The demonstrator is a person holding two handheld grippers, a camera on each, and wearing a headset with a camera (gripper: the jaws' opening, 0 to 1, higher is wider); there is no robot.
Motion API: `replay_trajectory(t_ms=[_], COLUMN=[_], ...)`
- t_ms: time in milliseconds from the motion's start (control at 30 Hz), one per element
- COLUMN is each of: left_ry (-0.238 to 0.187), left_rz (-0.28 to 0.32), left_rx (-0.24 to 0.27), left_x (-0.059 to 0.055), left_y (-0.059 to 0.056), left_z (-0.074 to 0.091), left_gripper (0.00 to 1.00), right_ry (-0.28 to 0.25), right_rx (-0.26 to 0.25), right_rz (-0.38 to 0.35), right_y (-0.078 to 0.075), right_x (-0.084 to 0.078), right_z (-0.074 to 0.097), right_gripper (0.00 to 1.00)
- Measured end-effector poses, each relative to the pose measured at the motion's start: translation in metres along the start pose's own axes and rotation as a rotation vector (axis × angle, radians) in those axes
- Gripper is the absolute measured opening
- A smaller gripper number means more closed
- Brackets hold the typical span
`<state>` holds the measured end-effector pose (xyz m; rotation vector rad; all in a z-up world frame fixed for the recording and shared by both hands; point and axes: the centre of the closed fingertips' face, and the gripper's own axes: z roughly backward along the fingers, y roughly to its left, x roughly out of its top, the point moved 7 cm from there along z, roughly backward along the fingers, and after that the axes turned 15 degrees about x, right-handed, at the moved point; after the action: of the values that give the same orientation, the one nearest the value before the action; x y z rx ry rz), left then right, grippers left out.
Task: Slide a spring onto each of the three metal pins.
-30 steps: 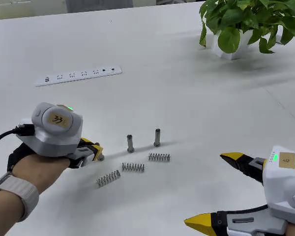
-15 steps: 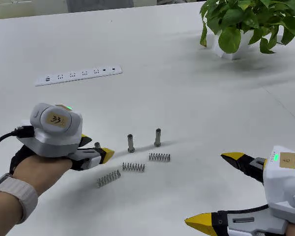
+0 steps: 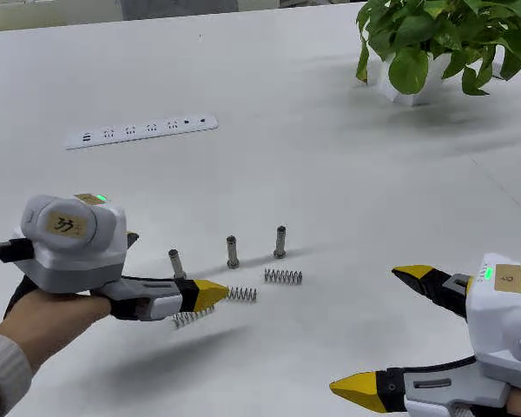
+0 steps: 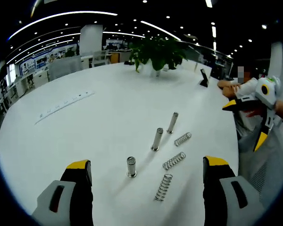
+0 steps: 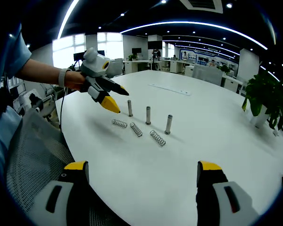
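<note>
My left claw [image 4: 147,164]: wide open, empty, facing three upright pins [image 4: 156,139], with three springs [image 4: 174,160] lying whole beside them. Head view: its jaw hides part of the nearest spring [image 3: 187,318]. My right claw [image 5: 142,165]: wide open, empty, well apart.

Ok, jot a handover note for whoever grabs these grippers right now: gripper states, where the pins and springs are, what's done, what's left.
Left gripper: open, empty, hovering by the springs.
Right gripper: open, empty, held off to the side.
Three short grey metal pins stand upright in a row on the white table, all bare.
Three small coiled wire springs lie loose just in front of them.
Done: nothing yet.
Left: slide a spring onto each pin.
</note>
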<state>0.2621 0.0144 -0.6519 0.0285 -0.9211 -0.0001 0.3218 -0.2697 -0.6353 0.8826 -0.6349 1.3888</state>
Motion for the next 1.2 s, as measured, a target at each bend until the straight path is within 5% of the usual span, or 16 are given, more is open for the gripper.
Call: replay_trajectory(t_ms=[400,700,1200], left_ry=[-0.044,-0.074,-0.042], left_rz=[0.0,0.024,0.071], left_rx=[-0.031,-0.048,0.004], left_x=[-0.018,-0.031,-0.066], left_y=[0.007,0.0,-0.004], left_z=[0.025,0.046,0.07], left_gripper=[1.0,1.0,0.94], right_ry=[0.004,0.02,0.04], right_rx=[-0.004,0.007,0.037], right_rz=[0.007,0.018,0.051], right_y=[-0.006,-0.01,-0.017], right_x=[0.002,0.001,0.005], right_z=[0.001,-0.001,-0.006], right_gripper=[0.96,0.96,0.96])
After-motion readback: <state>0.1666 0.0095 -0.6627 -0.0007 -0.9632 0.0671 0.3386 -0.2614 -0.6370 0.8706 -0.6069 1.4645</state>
